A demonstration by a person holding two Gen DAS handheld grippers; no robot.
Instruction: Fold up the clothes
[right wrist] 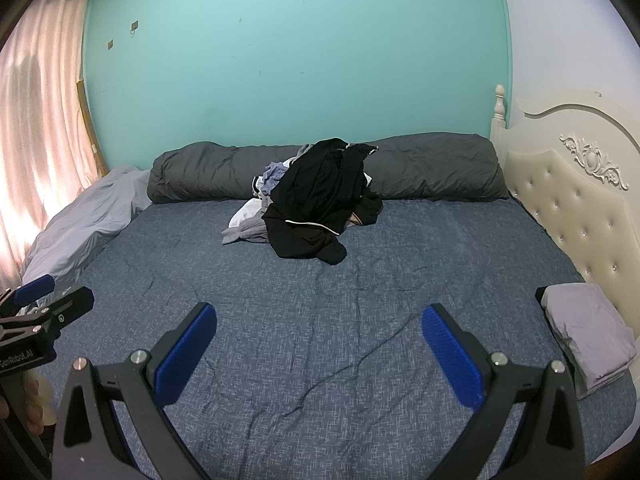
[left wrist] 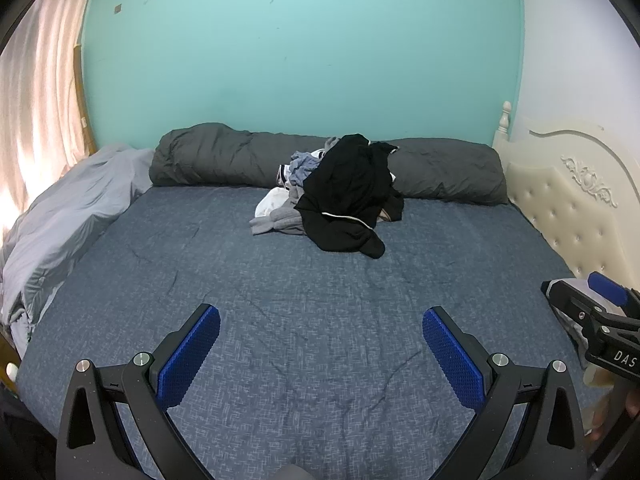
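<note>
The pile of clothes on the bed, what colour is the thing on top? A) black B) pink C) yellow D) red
A: a black garment with thin white piping is draped over the grey and white clothes in the pile.

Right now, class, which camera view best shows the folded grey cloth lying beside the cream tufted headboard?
The right wrist view: the folded grey cloth lies there whole beside the cream tufted headboard. In the left wrist view the right gripper covers that corner, so hardly any of the cloth shows.
</note>
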